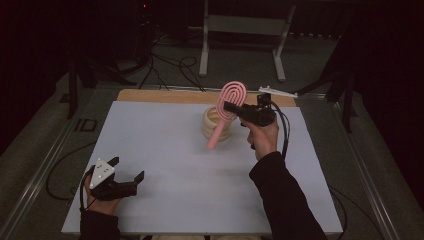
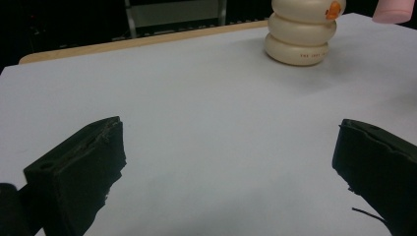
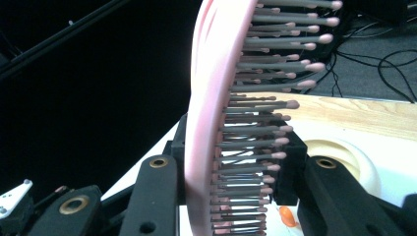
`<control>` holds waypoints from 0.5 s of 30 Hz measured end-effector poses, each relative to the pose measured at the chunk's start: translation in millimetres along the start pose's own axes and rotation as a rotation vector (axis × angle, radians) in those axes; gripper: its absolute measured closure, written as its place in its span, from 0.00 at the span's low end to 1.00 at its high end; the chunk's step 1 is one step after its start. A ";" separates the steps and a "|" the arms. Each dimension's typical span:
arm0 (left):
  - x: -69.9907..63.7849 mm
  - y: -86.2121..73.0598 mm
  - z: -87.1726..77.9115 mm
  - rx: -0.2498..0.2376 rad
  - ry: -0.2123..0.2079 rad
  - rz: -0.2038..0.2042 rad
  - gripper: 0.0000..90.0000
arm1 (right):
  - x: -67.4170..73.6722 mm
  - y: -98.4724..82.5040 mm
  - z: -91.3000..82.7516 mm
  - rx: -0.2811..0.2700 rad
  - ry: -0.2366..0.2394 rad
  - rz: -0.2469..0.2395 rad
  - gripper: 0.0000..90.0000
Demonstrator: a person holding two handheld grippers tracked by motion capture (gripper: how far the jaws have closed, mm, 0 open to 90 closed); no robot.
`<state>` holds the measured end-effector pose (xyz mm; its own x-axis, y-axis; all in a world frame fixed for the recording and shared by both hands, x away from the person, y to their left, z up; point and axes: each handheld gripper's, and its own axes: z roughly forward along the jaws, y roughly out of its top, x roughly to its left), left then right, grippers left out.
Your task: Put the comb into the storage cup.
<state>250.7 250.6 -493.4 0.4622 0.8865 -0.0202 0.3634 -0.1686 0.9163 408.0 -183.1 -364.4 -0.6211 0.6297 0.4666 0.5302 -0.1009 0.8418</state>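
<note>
Brush: pink hairbrush (image 1: pixel 229 107) is up in the air, head high, handle slanting down toward the holder; the right gripper view has its bristles (image 3: pixel 265 123) sticking out sideways between the jaws

Right gripper: right gripper (image 1: pixel 231 107) is clamped on the brush across the head, one jaw on the pink back, the other against the bristle side, closed as far as the brush lets it; it holds the brush level with the hand, out past the fingertips

Holder: cream ringed holder (image 1: pixel 216 123) stands on the sheet right under the brush, its open mouth just below the handle tip; in the left gripper view it sits far ahead and to the right, with a small orange mark on its side

Left gripper: left gripper (image 1: pixel 127 169) rests low at the near corner, well apart from the brush, jaws spread wide with nothing between them, only bare sheet ahead

Table: white sheet (image 1: pixel 165 150) covers the board, a strip of wood (image 1: pixel 165 95) showing at the far edge beyond the holder

Step, as I read it: brush is lifted and carried over the holder, looks like the lowering in is about to come, though lifting out can't be ruled out

Next move: line the handle tip over the mouth, tip the brush more upright, ease it down, then let the jaws go; a slanted handle could catch the rim and nudge the holder
</note>
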 end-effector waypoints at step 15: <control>0.1 0.0 -0.3 -0.003 0.001 -0.002 0.00 | -4.6 15.4 -3.0 -0.019 -0.037 -0.001 0.71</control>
<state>250.4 250.8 -493.3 0.4603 0.8875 -0.0217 0.3620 -0.1653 0.9174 417.3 -189.8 -352.9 -0.5998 0.6578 0.4556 0.5183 -0.1143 0.8475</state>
